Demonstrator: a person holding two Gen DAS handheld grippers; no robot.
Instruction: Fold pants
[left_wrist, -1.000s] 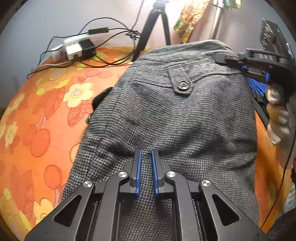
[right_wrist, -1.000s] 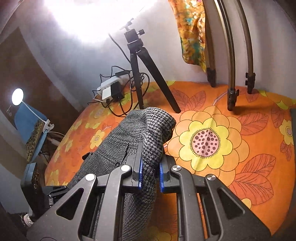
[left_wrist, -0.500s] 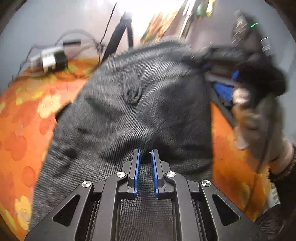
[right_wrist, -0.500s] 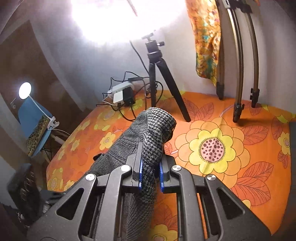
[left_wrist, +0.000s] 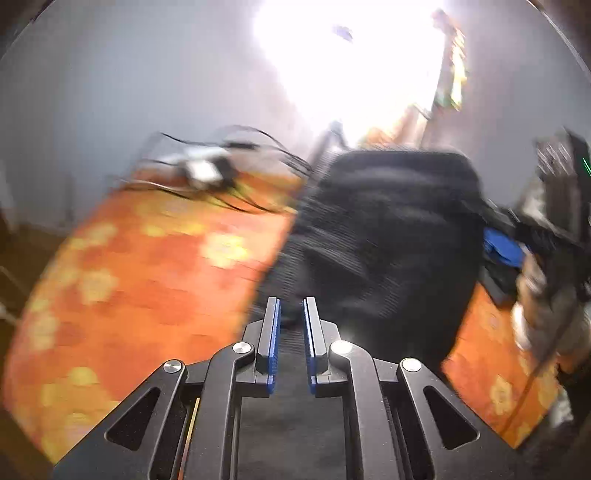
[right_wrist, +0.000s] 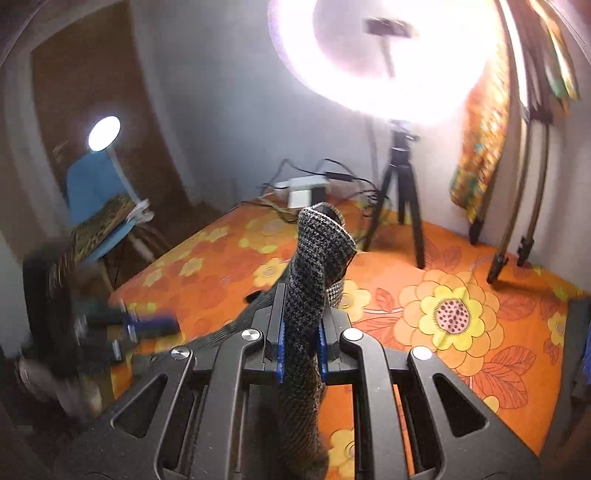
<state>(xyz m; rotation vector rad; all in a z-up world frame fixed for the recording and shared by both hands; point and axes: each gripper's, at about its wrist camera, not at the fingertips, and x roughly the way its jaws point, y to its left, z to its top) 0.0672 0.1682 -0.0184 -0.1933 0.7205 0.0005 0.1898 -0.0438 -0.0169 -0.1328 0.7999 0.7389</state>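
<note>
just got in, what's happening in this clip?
A person is folding grey pants over an orange floral sheet, a handheld gripper in each hand. The right gripper is shut on a bunched edge of the fabric, which sticks up between its fingers. The left gripper is shut too, with the pants running between its fingers, though that view is blurred. The garment is held up off the sheet between them. The fold is not laid down yet.

no readable text, labels, brands or numbers in either view; left view motion-blurred.
</note>
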